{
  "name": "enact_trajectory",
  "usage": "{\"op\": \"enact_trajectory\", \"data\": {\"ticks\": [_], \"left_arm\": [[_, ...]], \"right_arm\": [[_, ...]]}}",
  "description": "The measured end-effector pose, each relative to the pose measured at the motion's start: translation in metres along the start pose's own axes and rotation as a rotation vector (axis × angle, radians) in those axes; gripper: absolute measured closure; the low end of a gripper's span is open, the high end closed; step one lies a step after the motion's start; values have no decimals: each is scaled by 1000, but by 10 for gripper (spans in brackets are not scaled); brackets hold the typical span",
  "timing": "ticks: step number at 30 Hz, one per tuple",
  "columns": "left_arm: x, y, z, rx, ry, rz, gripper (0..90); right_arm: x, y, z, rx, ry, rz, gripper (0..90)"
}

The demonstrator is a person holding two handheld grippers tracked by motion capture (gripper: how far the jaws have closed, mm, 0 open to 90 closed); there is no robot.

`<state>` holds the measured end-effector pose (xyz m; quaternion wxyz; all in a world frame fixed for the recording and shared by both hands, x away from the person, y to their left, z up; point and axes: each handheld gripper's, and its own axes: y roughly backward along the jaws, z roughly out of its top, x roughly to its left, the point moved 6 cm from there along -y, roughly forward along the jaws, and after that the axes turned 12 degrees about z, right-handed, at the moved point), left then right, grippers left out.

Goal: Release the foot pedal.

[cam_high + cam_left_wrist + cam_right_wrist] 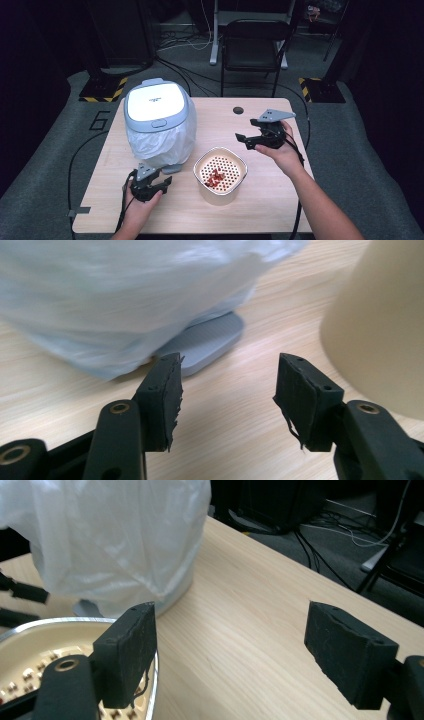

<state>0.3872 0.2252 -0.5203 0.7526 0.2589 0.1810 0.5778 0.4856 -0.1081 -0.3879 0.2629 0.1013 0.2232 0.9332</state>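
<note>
Two grippers, both with jaws apart and empty. Left gripper (159,184) low at the bin's (159,120) six o'clock, aimed at its grey pedal (207,340), probably to lift the lid. Right gripper (246,140) at the bowl's (220,175) one o'clock, ready to grasp its rim; bowl of red scraps (215,178) mid-counter (260,200).

I count one pedal bin (159,121) with a white bag liner, the landmark here. One cream bowl (220,175) just right of it, with one perforated insert holding a small heap of red pieces (215,178), too small to number. One pedal (207,340) at the bin's foot. Two grippers: left gripper (159,185) in front of the bin, right gripper (245,139) off to its right. One chair (255,45) beyond the bin.
</note>
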Motion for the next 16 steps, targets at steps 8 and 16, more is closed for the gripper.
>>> {"op": "enact_trajectory", "data": {"ticks": [8, 16], "left_arm": [[26, 5, -11, 21, 46, 28, 417], [56, 1, -17, 33, 113, 94, 392]], "right_arm": [[-11, 9, -37, 24, -42, -58, 213], [-17, 20, -76, 49, -78, -125, 213]]}}
